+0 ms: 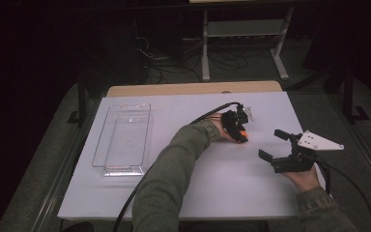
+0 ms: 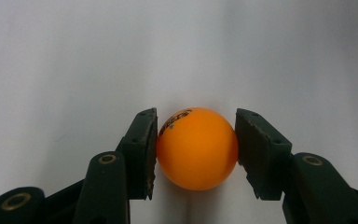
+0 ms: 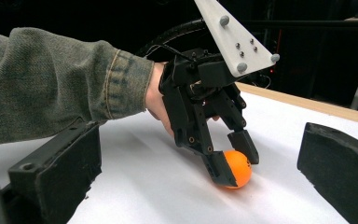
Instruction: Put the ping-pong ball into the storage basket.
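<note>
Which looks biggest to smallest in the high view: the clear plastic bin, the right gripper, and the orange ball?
1. clear plastic bin, by far the largest.
2. right gripper, jaws wide open, clearly smaller than the bin though nearer the camera.
3. orange ball, a small spot clamped in the left gripper.

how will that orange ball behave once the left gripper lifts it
The orange ball looks like a hollow table-tennis ball, so probably very light. Smooth and round, clamped by the left gripper only at its sides, it might squirt out. If dropped, it would likely roll away.
</note>
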`<state>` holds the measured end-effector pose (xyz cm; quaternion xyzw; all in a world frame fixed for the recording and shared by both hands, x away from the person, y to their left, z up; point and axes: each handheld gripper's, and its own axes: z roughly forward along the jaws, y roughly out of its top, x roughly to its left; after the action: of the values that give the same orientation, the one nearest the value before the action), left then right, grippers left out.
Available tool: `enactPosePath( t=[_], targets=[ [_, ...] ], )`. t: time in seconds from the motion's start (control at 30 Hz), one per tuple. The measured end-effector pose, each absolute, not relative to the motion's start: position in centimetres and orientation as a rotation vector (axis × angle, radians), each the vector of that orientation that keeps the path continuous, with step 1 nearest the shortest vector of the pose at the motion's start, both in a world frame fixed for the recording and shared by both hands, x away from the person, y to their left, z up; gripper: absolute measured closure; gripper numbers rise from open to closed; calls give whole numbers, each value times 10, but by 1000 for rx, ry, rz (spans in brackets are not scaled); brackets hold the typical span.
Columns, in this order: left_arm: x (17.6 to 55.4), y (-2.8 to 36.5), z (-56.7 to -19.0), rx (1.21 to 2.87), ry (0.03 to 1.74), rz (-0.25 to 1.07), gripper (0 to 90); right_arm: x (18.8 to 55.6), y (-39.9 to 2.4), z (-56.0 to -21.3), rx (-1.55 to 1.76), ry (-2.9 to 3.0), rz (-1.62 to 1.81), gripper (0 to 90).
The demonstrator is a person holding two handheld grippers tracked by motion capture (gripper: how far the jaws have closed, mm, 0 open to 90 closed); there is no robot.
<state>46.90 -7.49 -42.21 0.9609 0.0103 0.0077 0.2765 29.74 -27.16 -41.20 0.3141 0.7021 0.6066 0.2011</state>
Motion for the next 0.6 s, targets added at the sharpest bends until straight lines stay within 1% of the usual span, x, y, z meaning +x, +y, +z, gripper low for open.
enactPosePath(
  t=[0.6],
  targets=[
    [466, -74, -414, 2575, 13, 36, 503, 298, -271, -413, 875, 1965, 1693, 0]
  ],
)
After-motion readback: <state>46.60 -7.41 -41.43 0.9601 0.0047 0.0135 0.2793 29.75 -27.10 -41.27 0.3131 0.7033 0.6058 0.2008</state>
